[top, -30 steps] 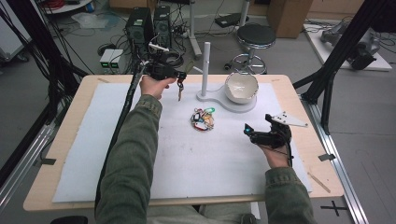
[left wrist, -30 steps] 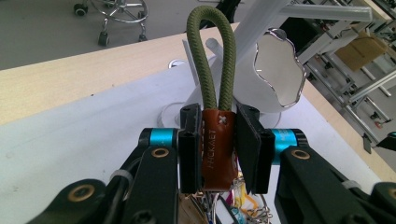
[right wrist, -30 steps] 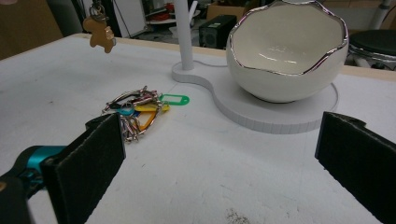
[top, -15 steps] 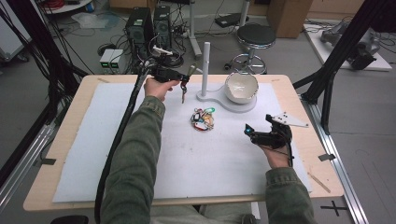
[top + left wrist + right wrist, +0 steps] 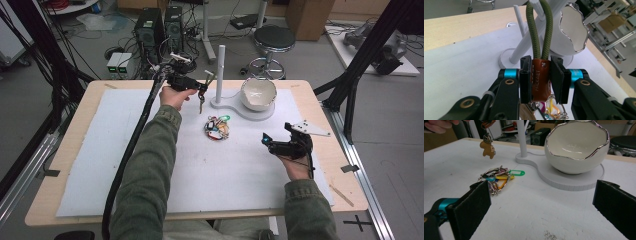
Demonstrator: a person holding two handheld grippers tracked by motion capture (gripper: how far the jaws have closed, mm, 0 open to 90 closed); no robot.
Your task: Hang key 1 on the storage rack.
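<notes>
Keychain [image 5: 539, 77]: leather tab clenched between left fingers [image 5: 525, 80], cord loop up, keys dangling at post's [image 5: 220, 75] nine o'clock. Light, floppy, swings; grip tab. Right gripper [image 5: 541, 207] released, idle on surface [image 5: 125, 150].

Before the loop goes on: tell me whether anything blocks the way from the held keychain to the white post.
Nothing visible does. The left gripper holds the keychain by its leather tab, its green loop right before the white post.

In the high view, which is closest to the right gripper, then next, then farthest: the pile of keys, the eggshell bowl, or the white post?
From the right gripper:
1. Pile of keys, lying on the mat to its left.
2. Eggshell bowl, on the white stand beyond it.
3. White post, at the stand's far-left end.
</notes>
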